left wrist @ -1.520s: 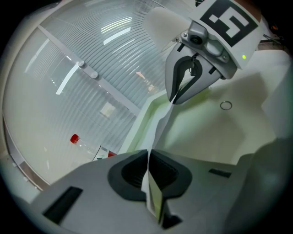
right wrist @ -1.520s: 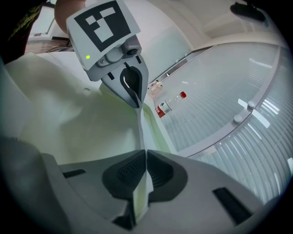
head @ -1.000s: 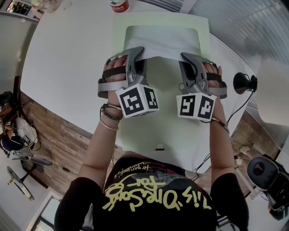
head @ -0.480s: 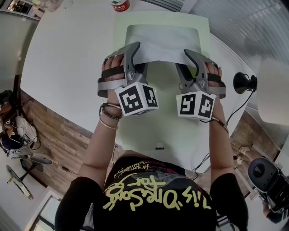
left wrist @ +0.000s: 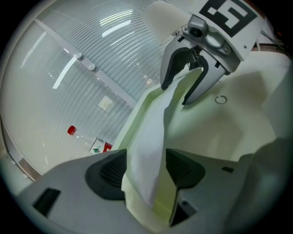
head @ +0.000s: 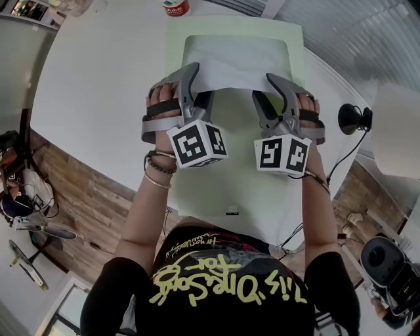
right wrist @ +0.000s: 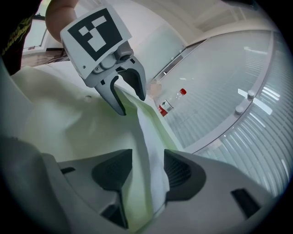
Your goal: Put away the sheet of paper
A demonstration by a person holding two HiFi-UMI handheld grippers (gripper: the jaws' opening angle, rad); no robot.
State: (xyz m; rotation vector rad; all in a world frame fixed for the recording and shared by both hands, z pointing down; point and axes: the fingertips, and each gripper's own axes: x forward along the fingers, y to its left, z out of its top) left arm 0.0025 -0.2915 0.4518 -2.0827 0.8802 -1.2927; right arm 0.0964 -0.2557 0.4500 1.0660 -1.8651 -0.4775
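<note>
A white sheet of paper [head: 236,62] lies on a larger pale green sheet [head: 230,177] on the white table. My left gripper [head: 197,88] and right gripper [head: 269,88] sit at the paper's near edge, one at each corner. Both sets of jaws have just been opening. In the left gripper view the paper [left wrist: 146,137] stands up between the left gripper's [left wrist: 145,171] pads with a gap on each side. The right gripper view shows the paper [right wrist: 146,132] the same way inside the right gripper [right wrist: 142,171], not pinched. Each view shows the other gripper [left wrist: 192,77] [right wrist: 123,91] farther along the edge.
A red-capped bottle [head: 174,6] lies at the table's far edge, beyond the green sheet. A black round object with a cable [head: 354,119] sits off the table's right side. A ribbed glass wall [left wrist: 91,55] stands behind the table.
Both grippers' jaws have gone from shut on the paper's near edge to open. The hands have stayed in place and the paper still stands between the pads.
</note>
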